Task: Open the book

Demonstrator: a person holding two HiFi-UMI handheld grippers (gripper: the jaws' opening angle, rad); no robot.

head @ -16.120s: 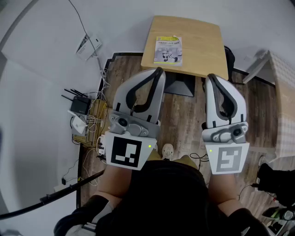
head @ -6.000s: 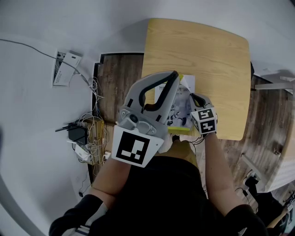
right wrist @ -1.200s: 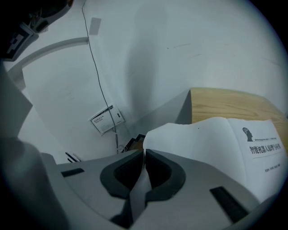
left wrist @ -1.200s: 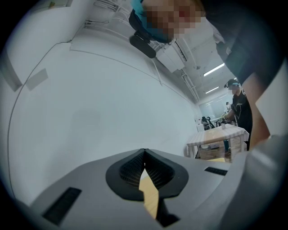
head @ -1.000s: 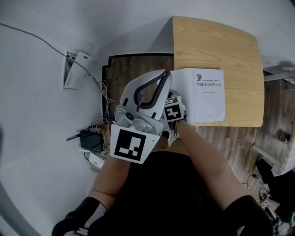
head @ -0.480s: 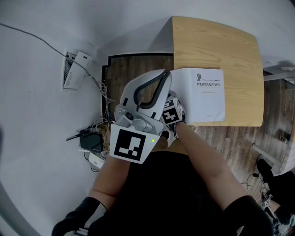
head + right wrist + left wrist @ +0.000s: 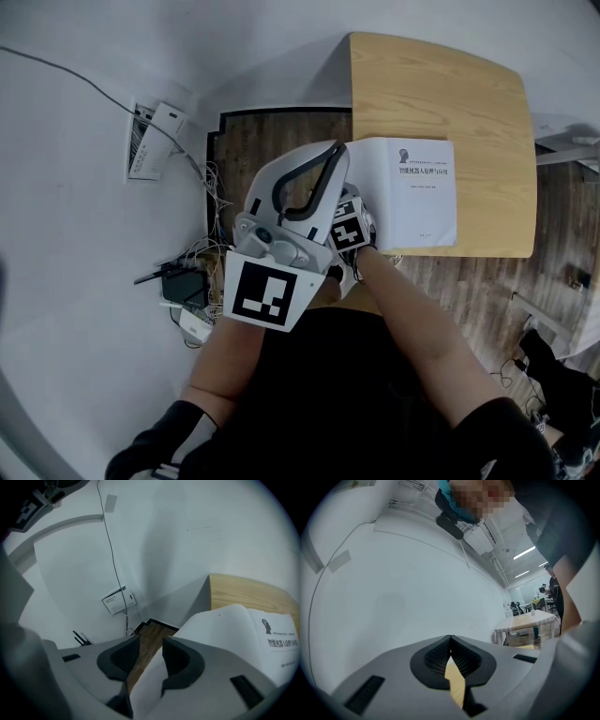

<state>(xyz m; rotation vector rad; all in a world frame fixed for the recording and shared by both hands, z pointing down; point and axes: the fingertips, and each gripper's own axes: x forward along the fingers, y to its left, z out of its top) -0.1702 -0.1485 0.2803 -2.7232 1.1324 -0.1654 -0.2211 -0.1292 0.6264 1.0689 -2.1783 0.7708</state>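
**Book** (image 7: 422,192): lies flat at the near left corner of the wooden table (image 7: 441,84). It is open at a white title page, where some seconds ago the yellow cover faced up.

**Right gripper** (image 7: 151,644): sits at the book's left edge and points down and away. Its jaws have just been opening and now stand wide apart. The edge of the turned leaf (image 7: 150,686) runs between them but neither pad presses on it, so the leaf is let go.

**Left gripper** (image 7: 330,159): is held level above the right one. Its jaws are together at the tips with nothing between them, and it plays no part in the work.

**Reading:** the leaf looks to lie flat unaided now that it is released, so the opening appears done. What remains is probably only to draw the right gripper clear without catching the loose leaf.
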